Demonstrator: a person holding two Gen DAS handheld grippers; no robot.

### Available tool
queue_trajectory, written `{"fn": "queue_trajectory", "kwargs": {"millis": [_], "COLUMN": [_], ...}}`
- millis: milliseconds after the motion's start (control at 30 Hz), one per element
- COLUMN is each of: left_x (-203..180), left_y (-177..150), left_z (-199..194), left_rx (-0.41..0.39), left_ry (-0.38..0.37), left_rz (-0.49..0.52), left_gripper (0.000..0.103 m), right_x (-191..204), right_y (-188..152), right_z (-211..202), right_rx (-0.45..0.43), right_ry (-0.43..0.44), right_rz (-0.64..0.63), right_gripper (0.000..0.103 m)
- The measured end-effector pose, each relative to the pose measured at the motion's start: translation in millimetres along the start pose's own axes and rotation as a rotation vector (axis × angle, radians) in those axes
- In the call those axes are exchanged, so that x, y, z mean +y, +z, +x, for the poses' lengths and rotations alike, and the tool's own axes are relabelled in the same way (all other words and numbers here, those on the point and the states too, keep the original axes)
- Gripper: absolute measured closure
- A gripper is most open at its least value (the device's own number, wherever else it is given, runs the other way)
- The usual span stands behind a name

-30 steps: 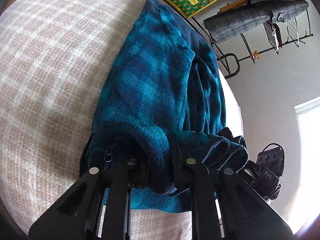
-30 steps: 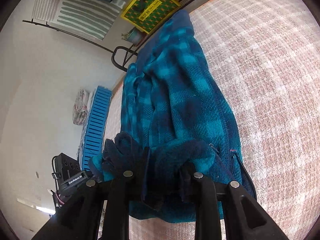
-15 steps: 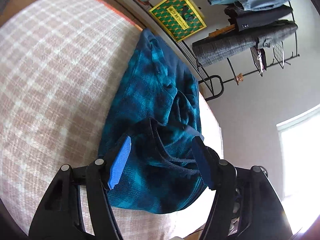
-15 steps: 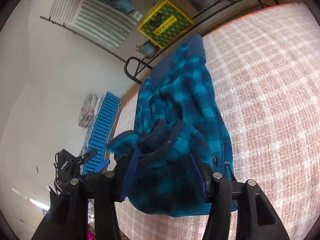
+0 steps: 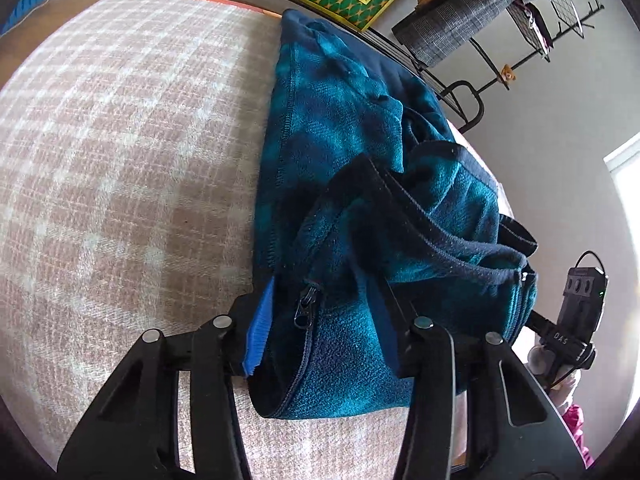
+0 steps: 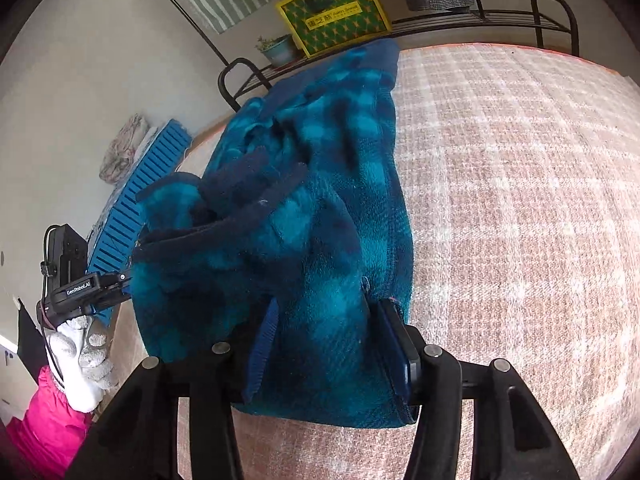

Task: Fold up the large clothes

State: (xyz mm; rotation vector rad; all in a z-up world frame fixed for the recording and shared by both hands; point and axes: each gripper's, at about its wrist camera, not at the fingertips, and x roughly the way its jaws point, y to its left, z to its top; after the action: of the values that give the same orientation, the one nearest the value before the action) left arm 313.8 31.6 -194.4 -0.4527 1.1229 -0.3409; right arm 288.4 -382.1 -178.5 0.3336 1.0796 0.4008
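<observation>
Fleece jacket [image 5: 352, 184], teal and navy plaid, lies in a long narrow bundle on the counter [image 5: 120, 152], which is covered in a pink-and-white checked woven cloth. Its near end is doubled up into a thick, soft heap, the dark trimmed edges and a cuff spilling over the top. You have the left gripper [image 5: 324, 332] spread wide around that near end, blue pads either side of the fabric by the zipper pull [image 5: 306, 300], not pinching it. Your right gripper [image 6: 332, 344] stands the same way in its own view, jaws apart and straddling the folded hem, the cloth bulging between them. Judged from this, both tools sit at the two near corners so the fold can be settled or taken up again evenly. The pile is plush and thick, likely to spring back rather than crease. Beyond the counter's far edge a black metal rack [image 6: 552, 12] carries a yellow-and-green box [image 6: 332, 12]; a white-gloved hand [image 6: 86, 364] shows at the right view's left.
</observation>
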Motion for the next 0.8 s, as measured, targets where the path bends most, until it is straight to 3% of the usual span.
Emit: {"fn": "queue_trajectory", "kwargs": {"millis": [33, 67, 133, 233, 300, 400, 467, 533, 633, 733, 800], "left_x": [-0.6, -0.1, -0.3, 0.8, 8.2, 27.0, 21.1, 15.1, 2.0, -23.4, -36.0], "left_y": [-0.4, -1.1, -2.2, -1.0, 2.9, 0.4, 1.2, 3.2, 3.6, 0.3, 1.6], "left_z": [0.6, 0.9, -3.6, -19.7, -14.4, 9.4, 7.2, -2.1, -21.0, -35.4, -33.2], "left_rx": [0.002, 0.008, 0.001, -0.036, -0.044, 0.006, -0.018, -0.036, -0.099, -0.156, -0.151], "left_ry": [0.005, -0.012, -0.022, -0.017, 0.051, 0.054, 0.063, 0.065, 0.07, 0.078, 0.062], "left_rz": [0.004, -0.002, -0.014, -0.053, -0.048, -0.13, -0.107, -0.09, -0.049, 0.066, 0.11], "left_gripper": [0.078, 0.085, 0.089, 0.09, 0.09, 0.089, 0.085, 0.084, 0.083, 0.083, 0.083], "right_x": [1.2, 3.5, 11.6, 15.7, 5.1, -12.6, -12.6, -2.2, 24.4, 48.7, 65.9], "right_y": [-0.8, -1.8, -3.8, -5.3, -4.5, -3.7, -4.2, -1.8, 0.8, 0.2, 3.9], "right_z": [-0.5, -1.5, -5.8, -17.6, -22.1, -6.0, -3.4, -11.3, -35.3, -51.7, -46.3], "right_rx": [0.002, 0.0, -0.018, -0.027, -0.028, 0.015, 0.015, 0.004, -0.099, -0.18, -0.184], "right_ry": [0.005, -0.002, -0.02, -0.001, 0.0, -0.034, -0.032, -0.09, -0.181, -0.075, -0.063], "right_rz": [-0.004, -0.009, -0.032, 0.01, 0.072, 0.131, 0.124, 0.061, -0.089, -0.181, -0.249], "right_gripper": [0.066, 0.068, 0.084, 0.091, 0.092, 0.092, 0.087, 0.073, 0.071, 0.072, 0.074]}}
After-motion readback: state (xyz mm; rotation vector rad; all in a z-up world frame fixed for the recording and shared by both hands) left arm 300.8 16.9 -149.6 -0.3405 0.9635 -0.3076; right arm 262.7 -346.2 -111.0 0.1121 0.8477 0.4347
